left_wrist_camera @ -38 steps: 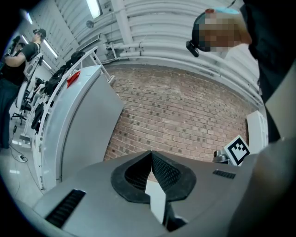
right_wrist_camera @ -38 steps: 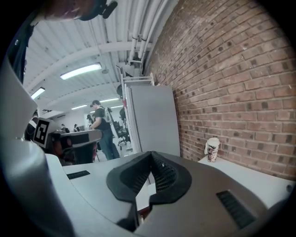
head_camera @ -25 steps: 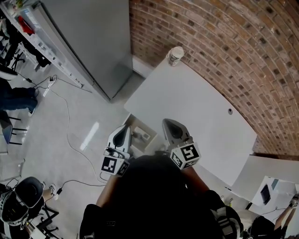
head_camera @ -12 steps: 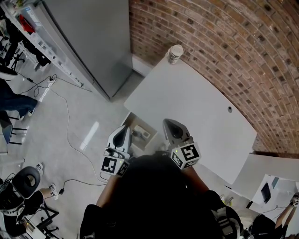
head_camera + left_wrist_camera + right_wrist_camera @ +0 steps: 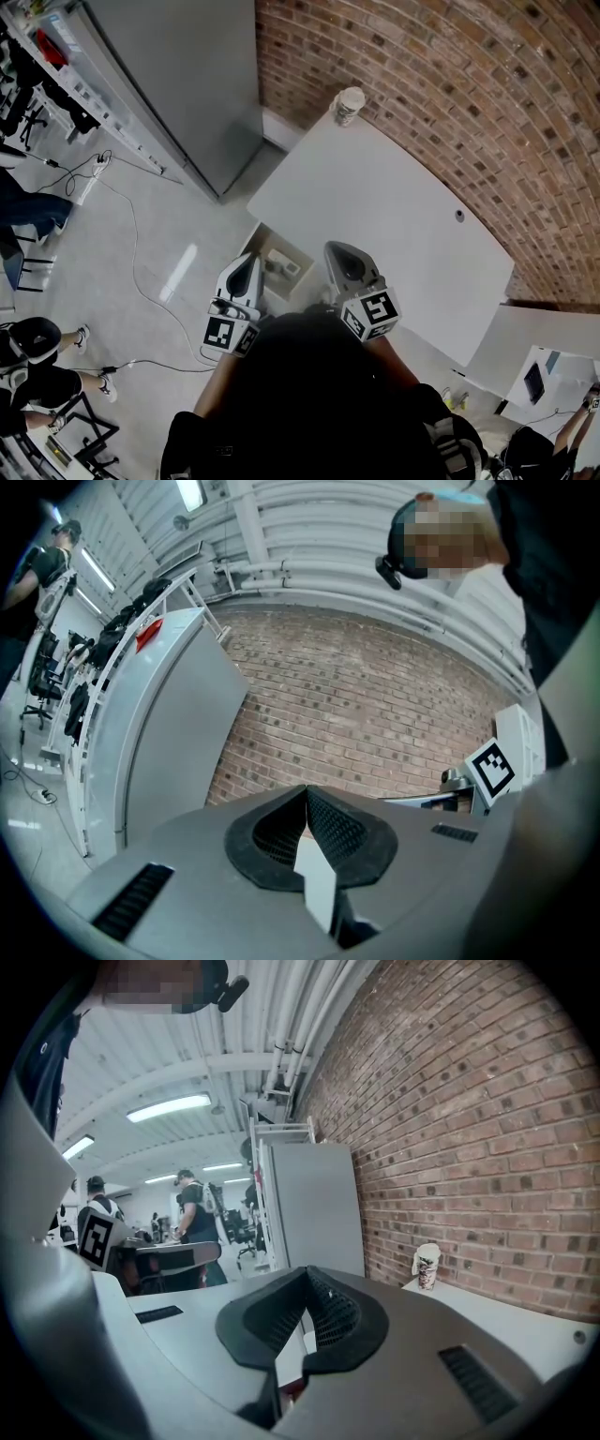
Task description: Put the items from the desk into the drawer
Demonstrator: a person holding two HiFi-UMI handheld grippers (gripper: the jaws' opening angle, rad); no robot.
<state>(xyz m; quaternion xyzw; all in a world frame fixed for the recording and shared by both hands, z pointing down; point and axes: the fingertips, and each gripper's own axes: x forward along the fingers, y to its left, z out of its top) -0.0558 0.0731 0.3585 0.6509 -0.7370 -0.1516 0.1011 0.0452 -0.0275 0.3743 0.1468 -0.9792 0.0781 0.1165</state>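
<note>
The drawer stands pulled open at the desk's left edge, below the level of the desk top, and a few pale things lie inside it; from up here I can't tell what they are. The desk is a white slab set with its long side against the brick wall. 1 paper cup stands upright at the desk's far corner, close to the wall, and a small dark hole sits in the top near the wall side.

The person holds both tools close to the body at the desk's near edge. The left gripper hangs over the floor just left of the desk, right beside the open drawer. Its 2 jaws are pressed together, with nothing between them. The right gripper is over the desk's near edge, and its jaws also meet at the tips and hold nothing. The 2 grippers are side by side, a little apart, both pointing toward the far end of the desk.

Beyond the desk's far left corner rises a tall grey cabinet, against the same wall. Left of the desk, cables trail across the pale floor. In the right gripper view, people stand well beyond the cabinet.
</note>
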